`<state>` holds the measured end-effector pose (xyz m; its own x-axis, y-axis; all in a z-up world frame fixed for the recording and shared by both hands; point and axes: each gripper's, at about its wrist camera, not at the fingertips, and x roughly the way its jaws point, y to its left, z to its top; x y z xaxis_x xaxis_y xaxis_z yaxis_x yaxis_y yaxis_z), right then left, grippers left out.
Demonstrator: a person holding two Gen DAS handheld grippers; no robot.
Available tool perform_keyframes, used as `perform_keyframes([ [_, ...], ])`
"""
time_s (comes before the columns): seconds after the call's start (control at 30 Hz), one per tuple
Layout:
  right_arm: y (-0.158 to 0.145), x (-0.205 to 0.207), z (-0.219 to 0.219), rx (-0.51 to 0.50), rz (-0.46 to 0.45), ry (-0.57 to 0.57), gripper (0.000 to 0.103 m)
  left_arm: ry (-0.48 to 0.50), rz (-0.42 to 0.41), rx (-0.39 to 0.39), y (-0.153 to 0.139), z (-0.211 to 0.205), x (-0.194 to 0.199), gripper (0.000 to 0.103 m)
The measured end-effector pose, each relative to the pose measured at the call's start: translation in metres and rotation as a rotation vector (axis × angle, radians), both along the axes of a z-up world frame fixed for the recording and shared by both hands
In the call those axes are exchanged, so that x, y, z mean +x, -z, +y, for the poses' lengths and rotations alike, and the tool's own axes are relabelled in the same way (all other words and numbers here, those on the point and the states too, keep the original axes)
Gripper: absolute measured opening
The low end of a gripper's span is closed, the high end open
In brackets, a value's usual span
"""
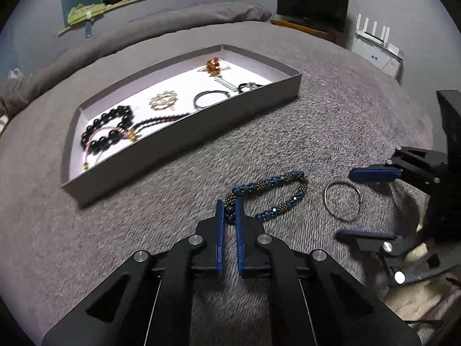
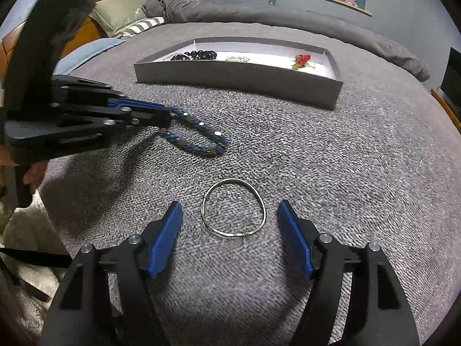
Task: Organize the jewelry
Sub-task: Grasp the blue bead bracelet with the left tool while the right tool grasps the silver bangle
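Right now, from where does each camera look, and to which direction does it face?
Left wrist: sits on the left claw, looking forward and down over the grey bed cover at the box; its own claw is shut on the blue beaded bracelet, and the right claw shows at the side.
Right wrist: sits on the right claw, looking down at the wire ring between its open fingers; the left claw shows at the side.
Shared: box, bracelet, ring, both claws.
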<state>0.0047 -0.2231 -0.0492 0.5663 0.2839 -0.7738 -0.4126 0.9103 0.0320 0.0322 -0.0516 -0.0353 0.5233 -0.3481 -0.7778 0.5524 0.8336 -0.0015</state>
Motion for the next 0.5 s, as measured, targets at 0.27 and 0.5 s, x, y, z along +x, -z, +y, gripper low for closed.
perform_keyframes([
  [0.27,-0.002,0.001,0.000,0.020,-0.009,0.007,0.047,-0.021,0.014,-0.033,-0.005,0.021,-0.008,0.007],
  [0.5,-0.024,0.003,0.002,0.033,-0.058,0.001,0.047,-0.003,-0.051,-0.072,-0.033,0.025,-0.016,0.007],
])
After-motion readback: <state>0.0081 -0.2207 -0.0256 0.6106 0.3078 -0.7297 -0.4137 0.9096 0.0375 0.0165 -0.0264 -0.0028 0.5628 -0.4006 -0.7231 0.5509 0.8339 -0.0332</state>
